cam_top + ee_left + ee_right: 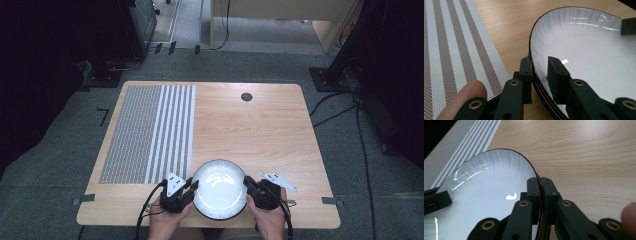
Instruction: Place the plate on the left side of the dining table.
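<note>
Resting at the near edge of the table (260,125), midway across, is a white plate (219,189) with a thin dark rim. Left gripper (181,192) at the plate's left rim; in the left gripper view its jaws straddle the rim, one outside and one over the inner face, with a visible gap at the inner jaw, not pressed tight. Right gripper (540,185) at the right rim; jaws closed flat against the rim from both sides, clamped on the plate. Striped woven placemat (150,131) covers the table's left portion, just left of the plate. A hand (167,222) holds each gripper.
</note>
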Tool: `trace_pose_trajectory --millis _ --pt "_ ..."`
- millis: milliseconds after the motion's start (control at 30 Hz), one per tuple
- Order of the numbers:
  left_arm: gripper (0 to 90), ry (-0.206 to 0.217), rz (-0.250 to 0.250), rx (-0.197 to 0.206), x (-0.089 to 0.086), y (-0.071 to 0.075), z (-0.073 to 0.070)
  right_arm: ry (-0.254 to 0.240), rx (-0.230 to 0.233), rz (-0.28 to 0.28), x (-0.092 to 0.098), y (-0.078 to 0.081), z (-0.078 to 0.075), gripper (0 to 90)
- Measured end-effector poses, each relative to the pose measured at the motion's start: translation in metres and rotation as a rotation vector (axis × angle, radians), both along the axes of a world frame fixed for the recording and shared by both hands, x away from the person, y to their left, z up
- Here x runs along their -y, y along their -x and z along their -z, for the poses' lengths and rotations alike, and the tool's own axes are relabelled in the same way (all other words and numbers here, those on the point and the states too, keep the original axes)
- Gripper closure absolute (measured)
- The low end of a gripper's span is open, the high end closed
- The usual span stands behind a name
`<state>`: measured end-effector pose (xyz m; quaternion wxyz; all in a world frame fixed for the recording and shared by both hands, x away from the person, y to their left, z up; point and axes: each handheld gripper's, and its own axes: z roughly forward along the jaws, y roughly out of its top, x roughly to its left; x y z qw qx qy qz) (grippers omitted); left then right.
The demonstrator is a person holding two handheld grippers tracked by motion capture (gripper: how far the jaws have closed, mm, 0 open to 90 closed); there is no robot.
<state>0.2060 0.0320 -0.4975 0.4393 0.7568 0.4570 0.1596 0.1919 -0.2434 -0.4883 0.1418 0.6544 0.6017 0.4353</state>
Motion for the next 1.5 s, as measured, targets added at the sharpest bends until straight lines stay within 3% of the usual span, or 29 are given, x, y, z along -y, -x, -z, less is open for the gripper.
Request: trace_pose_trajectory --millis 200,300,433,533,667,767,867,1000,1100,1267,1400,1500 --pt "73.6 0.048 0.001 -0.033 -0.006 -0.004 -0.002 -0.149 -0.025 0.006 0.009 -0.002 0.006 87.5" --pt "71.1 0.066 0.005 -0.041 -0.009 -0.006 -0.005 -0.234 -0.083 -0.004 0.010 -0.005 0.015 87.5" --pt "72.0 0.084 0.000 -0.052 -0.011 -0.007 -0.006 -0.292 -0.085 0.009 0.013 -0.005 0.017 87.3" --pt "76.0 0.097 -0.020 -0.055 -0.015 -0.007 -0.008 -0.365 -0.088 0.021 0.016 -0.005 0.017 88.4" --pt "77.3 0.108 -0.014 -0.069 -0.016 -0.009 -0.007 -0.308 -0.087 -0.003 0.014 -0.005 0.013 88.7" --pt "78.1 0.108 -0.028 -0.055 -0.016 -0.008 -0.007 -0.224 -0.071 -0.030 0.009 -0.004 0.010 88.9" --pt "80.0 0.114 -0.045 -0.049 -0.018 -0.008 -0.008 -0.213 -0.087 -0.064 0.008 -0.004 0.008 88.2" --pt "80.8 0.118 -0.052 -0.041 -0.018 -0.008 -0.008 -0.131 -0.069 -0.102 0.000 -0.002 0.005 80.6" --pt "81.4 0.123 -0.057 -0.041 -0.018 -0.008 -0.008 -0.092 -0.096 -0.122 -0.004 0.001 0.004 76.5" --pt "82.0 0.125 -0.056 -0.044 -0.017 -0.008 -0.010 -0.082 -0.153 -0.117 -0.011 0.006 0.010 74.8" --pt "82.1 0.133 -0.063 -0.053 -0.019 -0.008 -0.009 -0.122 -0.157 -0.085 -0.013 0.006 0.012 78.1" --pt "81.8 0.128 -0.060 -0.047 -0.020 -0.008 -0.010 -0.182 -0.148 -0.035 -0.013 0.008 0.015 80.6"
